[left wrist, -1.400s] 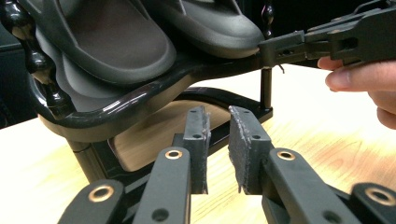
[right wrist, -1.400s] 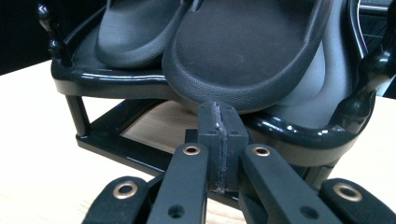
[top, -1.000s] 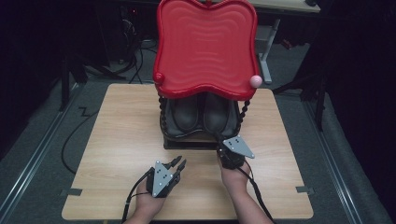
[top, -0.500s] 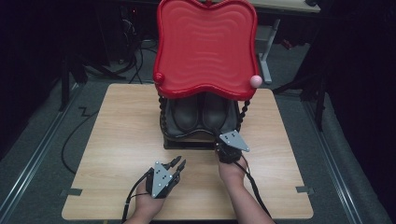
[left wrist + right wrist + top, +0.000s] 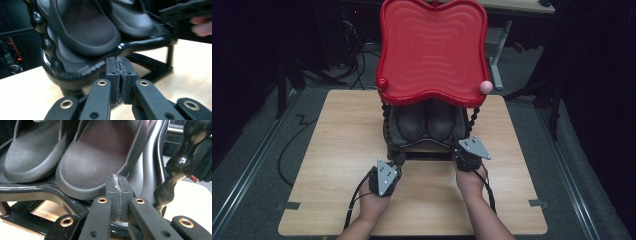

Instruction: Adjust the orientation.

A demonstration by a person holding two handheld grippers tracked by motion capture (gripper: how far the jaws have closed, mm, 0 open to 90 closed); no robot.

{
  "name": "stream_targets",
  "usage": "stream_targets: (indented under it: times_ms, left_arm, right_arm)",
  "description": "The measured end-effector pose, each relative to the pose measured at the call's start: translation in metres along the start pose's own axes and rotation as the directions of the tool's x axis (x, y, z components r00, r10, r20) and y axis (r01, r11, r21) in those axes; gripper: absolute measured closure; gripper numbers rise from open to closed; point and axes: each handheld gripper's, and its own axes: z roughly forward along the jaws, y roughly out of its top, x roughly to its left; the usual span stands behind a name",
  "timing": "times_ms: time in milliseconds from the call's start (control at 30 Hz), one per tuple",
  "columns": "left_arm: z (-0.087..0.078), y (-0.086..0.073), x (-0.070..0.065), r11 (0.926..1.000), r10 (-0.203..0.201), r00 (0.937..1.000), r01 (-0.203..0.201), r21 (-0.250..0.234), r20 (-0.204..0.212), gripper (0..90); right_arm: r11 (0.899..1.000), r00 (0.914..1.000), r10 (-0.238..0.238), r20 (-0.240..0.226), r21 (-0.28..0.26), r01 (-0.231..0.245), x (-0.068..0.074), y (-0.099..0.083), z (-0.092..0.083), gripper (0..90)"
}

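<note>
A two-tier stand sits mid-table: a red wavy tray on top and a black lower tray carrying a pair of black shoes. My left gripper is at the lower tray's front left corner. Its jaws have just been closing and are now shut with nothing between them, close to the glossy rim under a shoe. My right gripper is at the front right corner, shut and empty, its tips against the rim below the nearer shoe.
Twisted black posts join the two tiers. A pink ball and a red ball sit at the red tray's front corners. The wooden table lies bare on both sides. Dark floor and cables surround it.
My left gripper moved forward and right, up to the stand's front left corner, and its jaws closed. The right gripper stayed at the front right corner.
</note>
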Motion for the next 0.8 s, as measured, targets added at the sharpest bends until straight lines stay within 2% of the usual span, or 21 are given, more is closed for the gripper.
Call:
stream_targets:
  times_ms: [233, 267, 400, 500, 700, 800]
  left_arm:
    - [0.030, 0.013, 0.004, 1.0000, -0.004, 0.9981, 0.004, 0.006, -0.062, 89.2]
    - [0.032, 0.014, 0.004, 1.0000, -0.007, 0.9976, 0.007, -0.006, -0.069, 89.2]
    - [0.040, 0.017, 0.003, 0.9999, -0.013, 0.9973, 0.013, 0.000, -0.073, 89.1]
    - [0.048, 0.016, 0.003, 0.9992, -0.018, 0.9971, 0.021, 0.034, -0.073, 88.9]
    - [0.051, 0.016, 0.004, 0.9992, -0.025, 0.9981, 0.027, 0.031, -0.057, 86.3]
    - [0.044, 0.017, 0.005, 0.9993, -0.035, 0.9977, 0.035, 0.011, -0.059, 83.4]
  right_arm:
    - [1.000, 1.0000, 0.004, -0.002, 0.007, -0.004, -0.004, -0.002, 0.007, 89.5]
    - [1.000, 1.0000, 0.006, -0.002, 0.008, -0.006, -0.004, -0.002, 0.007, 89.5]
    - [1.000, 0.9999, 0.014, -0.007, 0.013, -0.014, -0.005, -0.003, 0.011, 89.5]
    - [1.000, 0.9998, 0.014, -0.012, 0.017, -0.013, -0.004, -0.004, 0.013, 89.5]
    - [1.000, 0.9998, 0.010, -0.016, 0.020, -0.010, -0.001, -0.005, 0.016, 89.5]
    - [1.000, 0.9998, 0.016, -0.015, 0.014, -0.015, -0.002, -0.004, 0.013, 88.5]
